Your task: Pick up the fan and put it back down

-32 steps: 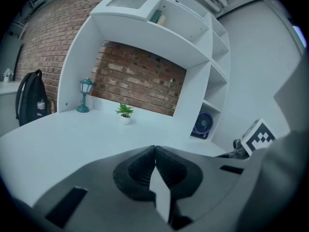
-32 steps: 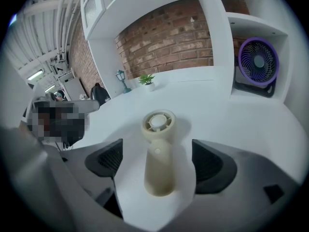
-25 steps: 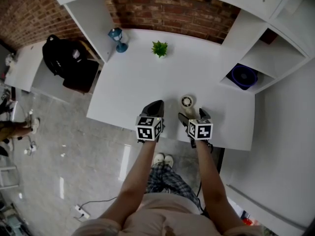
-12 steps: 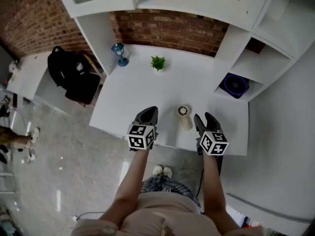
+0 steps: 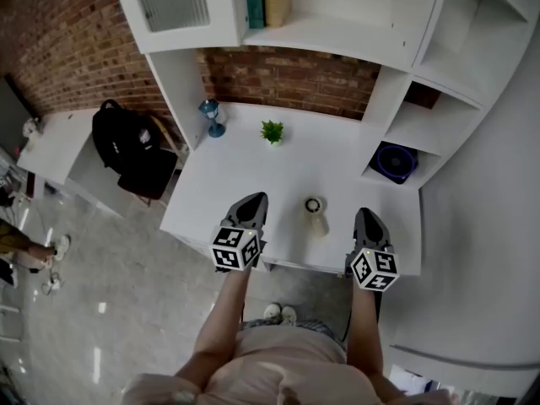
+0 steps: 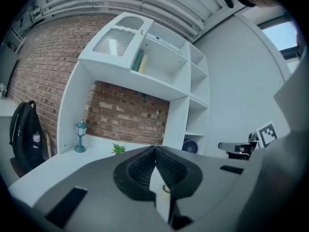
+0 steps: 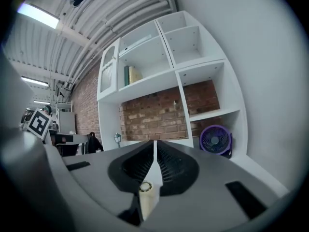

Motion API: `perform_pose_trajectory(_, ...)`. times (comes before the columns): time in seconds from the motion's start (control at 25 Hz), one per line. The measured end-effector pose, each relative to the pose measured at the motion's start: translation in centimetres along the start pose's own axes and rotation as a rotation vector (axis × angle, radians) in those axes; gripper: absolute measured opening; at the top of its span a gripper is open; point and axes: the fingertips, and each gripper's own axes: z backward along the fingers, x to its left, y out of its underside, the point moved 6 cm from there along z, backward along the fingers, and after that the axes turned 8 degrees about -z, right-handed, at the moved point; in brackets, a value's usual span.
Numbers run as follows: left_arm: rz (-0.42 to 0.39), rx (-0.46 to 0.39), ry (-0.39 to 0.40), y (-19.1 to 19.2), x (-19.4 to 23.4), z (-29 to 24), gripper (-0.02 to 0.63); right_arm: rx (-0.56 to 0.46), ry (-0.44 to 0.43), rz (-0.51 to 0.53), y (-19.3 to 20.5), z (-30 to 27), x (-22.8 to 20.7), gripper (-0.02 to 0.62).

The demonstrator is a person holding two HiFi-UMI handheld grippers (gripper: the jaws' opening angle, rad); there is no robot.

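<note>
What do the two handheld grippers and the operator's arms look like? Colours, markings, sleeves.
The left gripper and right gripper match: dark grey tapered bodies with black ribbed pads. Each carries a white cube printed with black square markers. No cables are visible. The forearms are bare, with no sleeves reaching them, and the person wears a pale beige top.

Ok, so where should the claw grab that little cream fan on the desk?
Grab the cream fan by its handle, the plain straight part nearest the front edge of the desk. It looks narrower than the round head, so a claw should fit around it. Come in from that front edge, perhaps with the right claw, which is shut now and must open first.
</note>
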Motion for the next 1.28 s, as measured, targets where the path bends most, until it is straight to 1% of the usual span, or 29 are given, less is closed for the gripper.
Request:
perform_pose_trajectory(0.16,-0.006,-0.024,-0.008,-0.4,-0.2,1.1,0.028,-0.044,0.016,-0.007,-0.6,1.8,0.1,0.019)
perform_pose_trajectory(0.44,-0.006,-0.038,-0.012,-0.9,-0.6,1.4,0.028,-0.068,0.023,0.013,-1.4,2.7,0.0,0.015)
perform_pose_trajectory(0.76,0.002,-0.039,-0.019,-0.9,-0.9,1.7,0.028,-0.030,0.028,0.019,-1.2,2.8,-0.2,0.014)
perform_pose_trajectory(1.28,0.018,-0.052,0.001,-1.3,-2.1,1.7,0.028,-0.023,0.019,0.021,-1.5,3.3,-0.4,0.014)
